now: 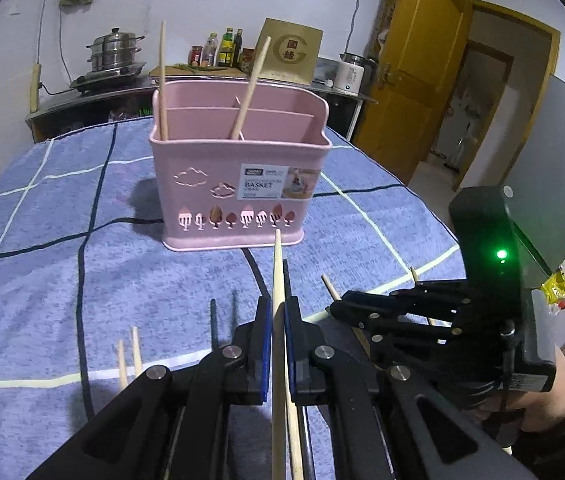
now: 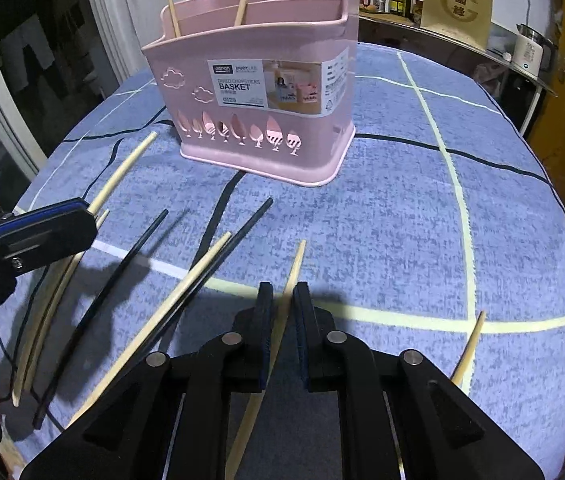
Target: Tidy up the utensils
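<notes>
A pink utensil basket (image 1: 238, 184) stands upright on a table covered with a blue checked cloth (image 1: 62, 280). Its inside is split by walls into compartments, and two pale chopsticks lean in them: one (image 1: 162, 80) against the left end, one (image 1: 251, 88) by the middle divider. A printed label sits on the basket's front wall.

In front of the basket, the left gripper (image 1: 278, 344) has its jaws pressed tight on a pale wooden chopstick (image 1: 277, 264), which points toward the basket's base and is lifted off the cloth. A second pale stick lies beside it lower down; whether it is also gripped cannot be told.

Nearer than the basket and to the right of the left gripper, the right gripper (image 2: 282, 320) points down at the cloth, with jaws almost closed, around another pale chopstick (image 2: 294, 268) lying on the cloth. A narrow gap shows on each side of it, so the pads do not yet press on it.

More chopsticks lie loose on the cloth in front of the basket: two dark ones (image 2: 122, 280), a pale one (image 2: 186, 284) between them, and another pale one (image 2: 468, 348) off to the right.

Behind the basket, a counter holds a steel pot (image 1: 114, 50), bottles (image 1: 224, 48) and a white kettle (image 1: 350, 74).
</notes>
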The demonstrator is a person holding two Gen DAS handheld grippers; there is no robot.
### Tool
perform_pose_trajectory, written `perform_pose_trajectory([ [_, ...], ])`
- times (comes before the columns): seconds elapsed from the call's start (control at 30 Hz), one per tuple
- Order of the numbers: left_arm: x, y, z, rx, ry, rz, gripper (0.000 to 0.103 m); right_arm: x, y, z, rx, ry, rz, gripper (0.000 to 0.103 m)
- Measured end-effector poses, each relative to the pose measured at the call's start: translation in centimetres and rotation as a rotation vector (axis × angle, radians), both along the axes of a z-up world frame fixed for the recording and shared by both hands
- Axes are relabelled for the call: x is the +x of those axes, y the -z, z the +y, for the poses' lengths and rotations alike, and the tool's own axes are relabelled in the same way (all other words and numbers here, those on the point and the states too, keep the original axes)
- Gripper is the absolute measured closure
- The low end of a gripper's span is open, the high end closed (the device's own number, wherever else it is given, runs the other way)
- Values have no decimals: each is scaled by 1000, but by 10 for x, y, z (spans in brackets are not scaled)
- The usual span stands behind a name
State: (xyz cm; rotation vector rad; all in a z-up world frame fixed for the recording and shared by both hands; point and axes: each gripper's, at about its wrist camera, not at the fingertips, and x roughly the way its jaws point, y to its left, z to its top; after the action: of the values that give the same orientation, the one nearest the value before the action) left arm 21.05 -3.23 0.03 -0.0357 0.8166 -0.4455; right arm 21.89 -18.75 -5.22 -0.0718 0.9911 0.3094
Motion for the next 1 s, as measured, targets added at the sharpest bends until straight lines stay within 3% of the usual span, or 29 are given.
perform_pose_trajectory([
  [0.63, -14, -52, 14, -96, -8, -90, 97, -20, -82, -10, 164, -22, -194, 97],
  [1.0, -25, -73, 12, -122, 1, -121, 97, -31, -97, -9, 190, -50, -237, 97],
])
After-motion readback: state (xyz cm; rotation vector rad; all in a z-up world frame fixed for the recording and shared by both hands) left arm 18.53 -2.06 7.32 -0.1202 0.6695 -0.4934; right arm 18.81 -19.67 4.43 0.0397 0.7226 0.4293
